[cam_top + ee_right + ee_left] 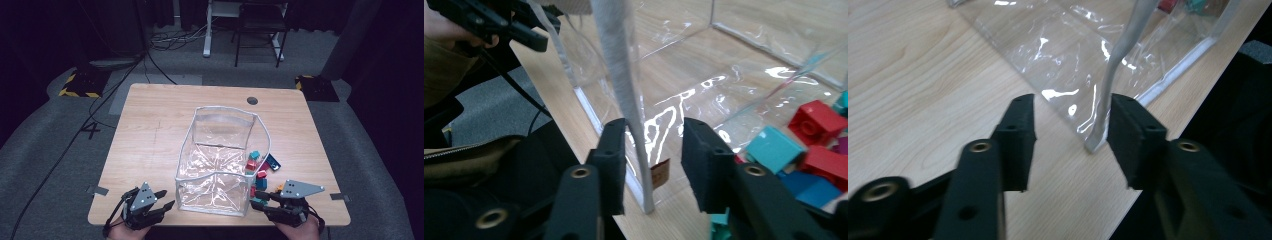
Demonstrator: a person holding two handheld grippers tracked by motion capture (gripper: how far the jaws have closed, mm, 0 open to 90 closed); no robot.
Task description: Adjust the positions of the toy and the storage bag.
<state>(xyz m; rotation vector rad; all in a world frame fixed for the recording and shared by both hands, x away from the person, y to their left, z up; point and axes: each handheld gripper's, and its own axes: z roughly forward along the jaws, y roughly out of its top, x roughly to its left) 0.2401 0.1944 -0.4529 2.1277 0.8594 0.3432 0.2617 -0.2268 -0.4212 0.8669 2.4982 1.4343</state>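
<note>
Clear plastic zip bag with white piping (220, 155) stands open near the table's (150, 130) front edge, bricks (257, 167) beside it. Your left gripper (1070, 140) stands apart, empty; your right gripper (653, 160) straddles the corner seam (624, 100), half open. Close squarely on the piping, not the film.

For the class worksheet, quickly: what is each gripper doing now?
Left gripper: open, holding nothing, beside the clear bag.
Right gripper: open, astride the bag's corner seam.
</note>
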